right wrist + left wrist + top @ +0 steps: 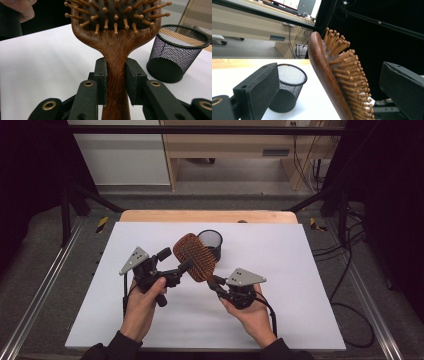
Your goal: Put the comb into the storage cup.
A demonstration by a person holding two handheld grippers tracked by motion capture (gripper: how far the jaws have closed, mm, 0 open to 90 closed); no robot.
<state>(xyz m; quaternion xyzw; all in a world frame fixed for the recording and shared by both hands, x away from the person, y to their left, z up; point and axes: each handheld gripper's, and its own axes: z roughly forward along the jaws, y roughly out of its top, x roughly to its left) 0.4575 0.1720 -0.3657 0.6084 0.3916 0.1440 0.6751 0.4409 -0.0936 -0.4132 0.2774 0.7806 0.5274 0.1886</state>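
A brown wooden hairbrush (195,256) with wooden pins is held tilted above the white table. My right gripper (216,283) is shut on its handle (116,57), pads pressing both sides, in the right gripper view (116,75). My left gripper (175,261) stands open at the brush head, one jaw on each side. In the left gripper view (329,75) the brush head (324,70) rises edge-on between the wide-apart jaws, with a gap on both sides. A black mesh cup (212,241) stands upright just behind the brush.
The white table board (280,270) has free room to the right and in front of the hands. The mesh cup (288,87) (178,53) looks empty. A wooden strip (210,216) runs along the far edge; cables (350,285) lie off the right side.
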